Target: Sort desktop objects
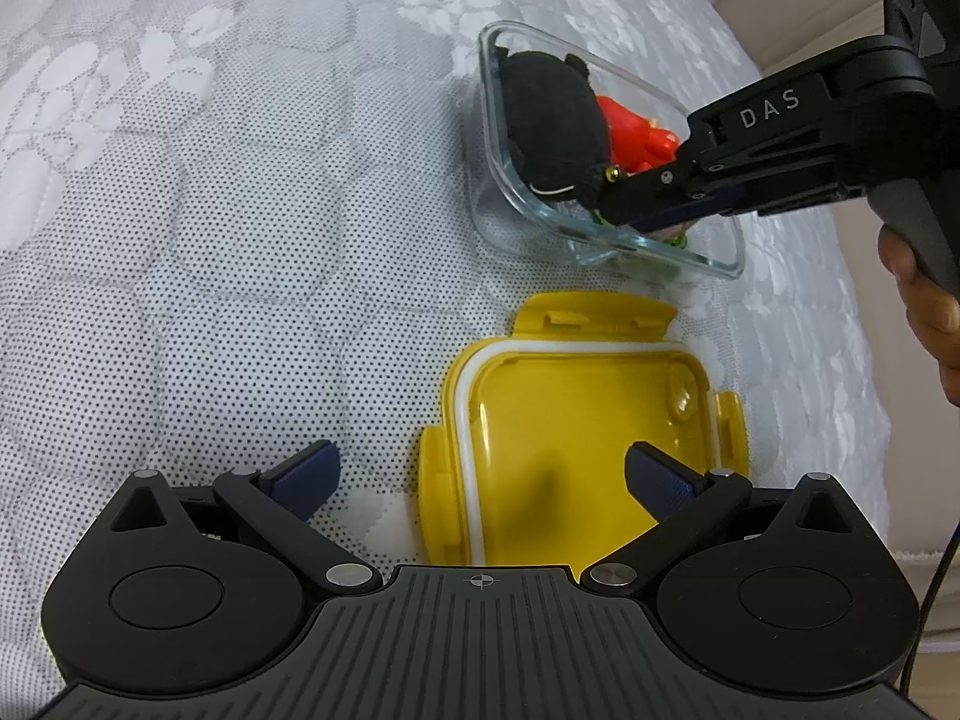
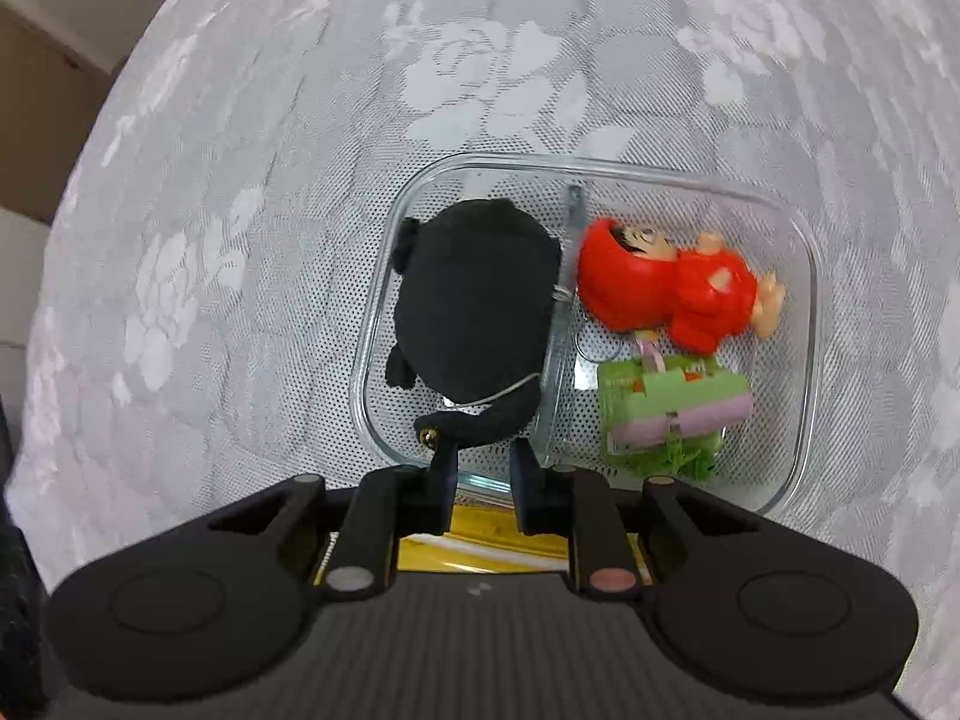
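Note:
A clear glass container with a divider stands on the cloth. In its left compartment lies a black plush toy; the right one holds a red-suited figure and a green and pink toy. My right gripper points down at the near rim, its jaws slightly apart, with the plush's tail end just beyond the left finger and no pad pressing on it. The left wrist view shows that gripper reaching into the container beside the plush. My left gripper hangs wide open above a yellow lid, which lies upside down.
A white lace-patterned cloth covers the whole surface. A person's hand grips the right gripper's handle at the right edge. The cloth drops off at the right, where a cable hangs. A brown box shows beyond the far left edge.

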`<state>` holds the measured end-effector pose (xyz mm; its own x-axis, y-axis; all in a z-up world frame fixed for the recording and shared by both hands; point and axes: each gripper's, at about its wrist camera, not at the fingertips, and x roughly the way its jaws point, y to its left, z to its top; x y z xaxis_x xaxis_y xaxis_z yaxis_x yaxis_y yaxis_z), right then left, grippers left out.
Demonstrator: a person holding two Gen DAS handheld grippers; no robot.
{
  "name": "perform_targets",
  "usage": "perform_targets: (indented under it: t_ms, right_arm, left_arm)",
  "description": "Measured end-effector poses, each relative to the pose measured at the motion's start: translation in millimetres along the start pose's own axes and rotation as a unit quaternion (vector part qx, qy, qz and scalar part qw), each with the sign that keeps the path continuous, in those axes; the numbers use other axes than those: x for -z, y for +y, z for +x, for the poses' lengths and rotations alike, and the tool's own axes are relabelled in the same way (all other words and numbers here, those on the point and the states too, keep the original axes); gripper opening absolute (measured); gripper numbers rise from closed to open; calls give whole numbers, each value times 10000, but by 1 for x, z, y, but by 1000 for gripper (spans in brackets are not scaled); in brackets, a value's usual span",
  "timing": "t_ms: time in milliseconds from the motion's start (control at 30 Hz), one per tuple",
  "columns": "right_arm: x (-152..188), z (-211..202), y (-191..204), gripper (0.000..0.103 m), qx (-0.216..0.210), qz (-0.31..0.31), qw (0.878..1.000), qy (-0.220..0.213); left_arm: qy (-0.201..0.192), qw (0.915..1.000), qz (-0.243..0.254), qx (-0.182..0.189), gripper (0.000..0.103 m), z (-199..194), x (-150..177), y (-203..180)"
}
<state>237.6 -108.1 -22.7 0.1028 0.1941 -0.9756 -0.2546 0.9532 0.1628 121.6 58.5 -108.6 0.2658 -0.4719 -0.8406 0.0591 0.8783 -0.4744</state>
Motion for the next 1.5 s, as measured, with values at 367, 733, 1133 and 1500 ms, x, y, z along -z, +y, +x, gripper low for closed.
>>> perform_targets:
  t_ms: [367, 733, 1133, 1500]
  right_arm:
    - [3, -16, 4, 30, 154, 28, 9993, -350]
    - [-4, 16, 12, 26, -252, 447, 9987, -46]
    - [-4, 21, -8, 30, -612, 1146, 9915, 50]
    - [-7, -15, 25, 34, 115, -84, 9882, -1523]
  left_arm:
    - [-5, 10000, 26, 27, 103, 3, -3, -1]
    - [-6, 10000, 26, 27, 103, 1, -2, -2]
    - [-12, 10000, 22, 18, 103, -2, -1, -2]
    - [-8, 10000, -20, -38, 103, -3, 0, 0]
